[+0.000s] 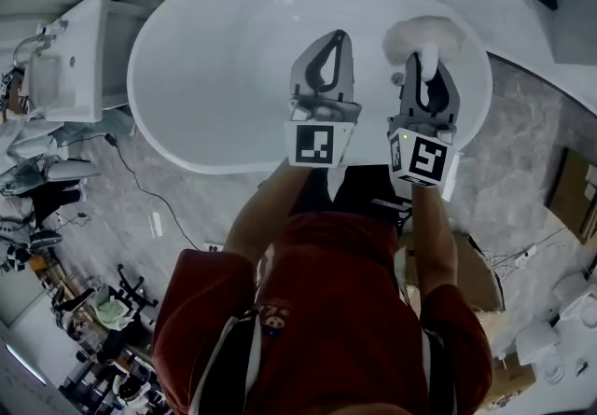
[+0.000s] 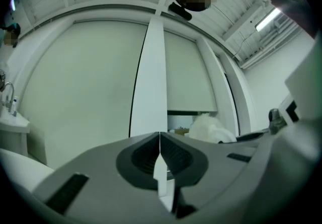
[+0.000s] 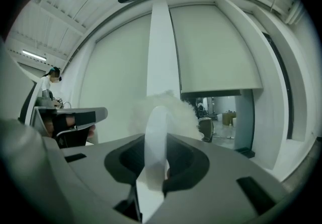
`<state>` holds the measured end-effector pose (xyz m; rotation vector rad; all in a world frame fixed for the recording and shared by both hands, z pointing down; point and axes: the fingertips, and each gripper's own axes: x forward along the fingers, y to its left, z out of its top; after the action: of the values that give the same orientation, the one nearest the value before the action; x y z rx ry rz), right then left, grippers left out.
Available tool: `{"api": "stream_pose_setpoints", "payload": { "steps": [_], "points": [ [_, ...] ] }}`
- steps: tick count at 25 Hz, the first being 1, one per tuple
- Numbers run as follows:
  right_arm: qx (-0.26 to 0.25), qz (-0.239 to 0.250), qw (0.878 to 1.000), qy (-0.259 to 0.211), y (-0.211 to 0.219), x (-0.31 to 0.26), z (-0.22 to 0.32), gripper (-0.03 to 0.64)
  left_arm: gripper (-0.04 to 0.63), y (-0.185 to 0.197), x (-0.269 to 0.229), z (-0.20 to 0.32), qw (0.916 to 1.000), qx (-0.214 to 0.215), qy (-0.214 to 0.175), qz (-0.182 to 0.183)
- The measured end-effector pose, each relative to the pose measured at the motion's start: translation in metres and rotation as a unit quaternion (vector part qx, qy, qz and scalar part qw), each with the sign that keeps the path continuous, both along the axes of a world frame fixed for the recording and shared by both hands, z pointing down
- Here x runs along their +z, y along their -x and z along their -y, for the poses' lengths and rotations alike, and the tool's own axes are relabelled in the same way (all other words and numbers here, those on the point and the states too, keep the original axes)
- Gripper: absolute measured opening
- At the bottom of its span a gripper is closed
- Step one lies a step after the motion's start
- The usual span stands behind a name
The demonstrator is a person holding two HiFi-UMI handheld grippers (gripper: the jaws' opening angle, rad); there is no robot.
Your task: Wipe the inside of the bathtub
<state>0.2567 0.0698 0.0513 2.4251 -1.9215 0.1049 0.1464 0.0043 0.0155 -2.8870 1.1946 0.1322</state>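
In the head view a white oval bathtub [image 1: 205, 68] lies below both grippers. My right gripper [image 1: 427, 57] is shut on the white handle [image 3: 157, 132] of a fluffy white duster [image 1: 422, 34], whose head hovers over the tub's right end. The duster head [image 3: 171, 109] rises just beyond the jaws in the right gripper view. My left gripper [image 1: 334, 38] is held beside it over the tub's middle, jaws closed together with nothing between them [image 2: 160, 136]. From the left gripper view the duster head [image 2: 209, 128] shows off to the right. Both gripper views point at walls and ceiling.
A white washbasin unit [image 1: 79, 68] with a tap stands left of the tub. A cable [image 1: 140, 185] runs across the marble floor. Cardboard boxes [image 1: 574, 189] sit at the right, and clutter [image 1: 112, 311] fills the lower left. A small metal fitting [image 1: 397, 79] sits inside the tub.
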Motion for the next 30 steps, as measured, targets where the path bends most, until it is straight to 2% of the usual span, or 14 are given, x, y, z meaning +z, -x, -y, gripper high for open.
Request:
{"api": "stream_pose_setpoints", "payload": {
  "steps": [6, 12, 17, 21, 24, 27, 30],
  "points": [
    [-0.013, 0.018, 1.000, 0.016, -0.037, 0.047, 0.003, 0.092, 0.017, -0.041, 0.040, -0.001, 0.9995, -0.009, 0.015, 0.025],
    [-0.001, 0.033, 0.999, 0.035, -0.043, 0.101, 0.005, 0.092, 0.017, -0.043, 0.089, -0.001, 0.9988, -0.002, 0.021, 0.043],
    [0.037, 0.065, 0.996, 0.044, -0.040, 0.170, 0.009, 0.092, 0.017, -0.032, 0.154, 0.009, 0.9972, 0.015, 0.042, 0.060],
    [0.066, 0.082, 0.992, 0.074, -0.043, 0.237, 0.011, 0.092, 0.017, -0.028, 0.211, 0.017, 0.9958, 0.017, 0.064, 0.063],
    [0.070, 0.078, 0.990, 0.091, -0.044, 0.285, 0.013, 0.092, 0.017, -0.026, 0.257, 0.023, 0.9942, 0.019, 0.072, 0.078],
    [0.071, 0.085, 0.988, 0.109, -0.050, 0.331, 0.015, 0.092, 0.017, -0.030, 0.299, 0.028, 0.9934, 0.014, 0.085, 0.076],
    [0.068, 0.083, 0.986, 0.128, -0.056, 0.377, 0.021, 0.092, 0.017, -0.042, 0.340, 0.032, 0.9926, 0.019, 0.081, 0.088]
  ]
}}
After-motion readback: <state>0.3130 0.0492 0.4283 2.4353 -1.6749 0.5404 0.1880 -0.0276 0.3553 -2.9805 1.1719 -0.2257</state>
